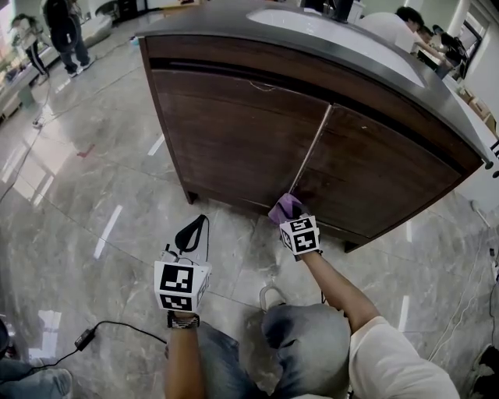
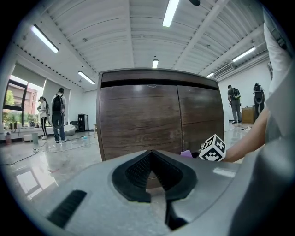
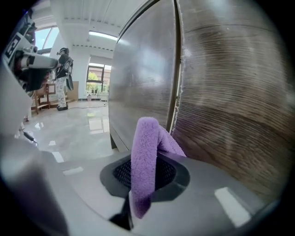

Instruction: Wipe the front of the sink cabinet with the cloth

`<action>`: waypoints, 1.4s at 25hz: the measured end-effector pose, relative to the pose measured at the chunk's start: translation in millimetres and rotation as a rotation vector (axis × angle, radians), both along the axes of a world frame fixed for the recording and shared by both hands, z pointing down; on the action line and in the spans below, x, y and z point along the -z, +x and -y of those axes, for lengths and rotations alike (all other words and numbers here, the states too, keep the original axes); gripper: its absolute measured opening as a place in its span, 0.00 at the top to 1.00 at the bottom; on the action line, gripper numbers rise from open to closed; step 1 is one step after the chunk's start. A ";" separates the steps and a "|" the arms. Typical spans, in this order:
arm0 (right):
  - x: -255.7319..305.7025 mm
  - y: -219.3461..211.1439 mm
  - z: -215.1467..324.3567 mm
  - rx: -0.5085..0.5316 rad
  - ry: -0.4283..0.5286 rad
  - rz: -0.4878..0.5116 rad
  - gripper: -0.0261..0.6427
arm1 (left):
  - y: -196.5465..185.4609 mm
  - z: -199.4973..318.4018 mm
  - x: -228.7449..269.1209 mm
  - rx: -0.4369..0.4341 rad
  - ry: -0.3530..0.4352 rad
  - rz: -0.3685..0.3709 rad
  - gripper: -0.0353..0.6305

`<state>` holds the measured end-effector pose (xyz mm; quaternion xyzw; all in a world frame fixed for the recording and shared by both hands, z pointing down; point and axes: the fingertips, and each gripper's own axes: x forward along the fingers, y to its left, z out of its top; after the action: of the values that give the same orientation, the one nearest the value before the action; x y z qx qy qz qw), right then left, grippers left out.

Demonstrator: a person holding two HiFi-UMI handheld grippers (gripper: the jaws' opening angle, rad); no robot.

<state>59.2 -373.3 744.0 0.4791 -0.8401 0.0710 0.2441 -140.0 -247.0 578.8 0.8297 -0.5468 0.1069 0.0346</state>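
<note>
The sink cabinet [image 1: 257, 140] is dark brown wood with two doors under a grey top. My right gripper [image 1: 288, 215] is shut on a purple cloth [image 1: 285, 206] and holds it against the cabinet's lower front, at the seam between the doors. In the right gripper view the cloth [image 3: 145, 161] stands folded out of the jaws, right next to the door seam [image 3: 175, 92]. My left gripper [image 1: 192, 231] hangs over the floor to the left, apart from the cabinet, shut with nothing in it. From the left gripper view the cabinet front [image 2: 152, 120] and the cloth [image 2: 186, 153] show ahead.
A white sink basin [image 1: 327, 27] is set in the countertop. The floor is glossy grey marble, with a black cable [image 1: 86, 337] at the lower left. People [image 1: 62, 31] stand far off at the upper left; another person [image 1: 405, 23] sits behind the cabinet. My knee [image 1: 308, 343] is below.
</note>
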 end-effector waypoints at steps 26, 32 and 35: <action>-13.2 -146.6 35.9 0.155 0.006 0.012 0.89 | -51.5 27.3 -39.9 0.151 -0.023 -0.018 0.95; -18.4 -196.4 46.8 0.230 -0.007 0.018 0.89 | -93.7 22.6 -45.5 0.250 -0.043 -0.041 0.95; -21.7 -218.9 51.5 0.269 0.000 0.013 0.89 | -113.1 18.7 -49.4 0.294 -0.044 -0.041 0.95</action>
<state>-159.7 -424.9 765.7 0.3616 -0.8983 0.0408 0.2461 -253.1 -265.6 628.2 0.7418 -0.6590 0.0959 0.0793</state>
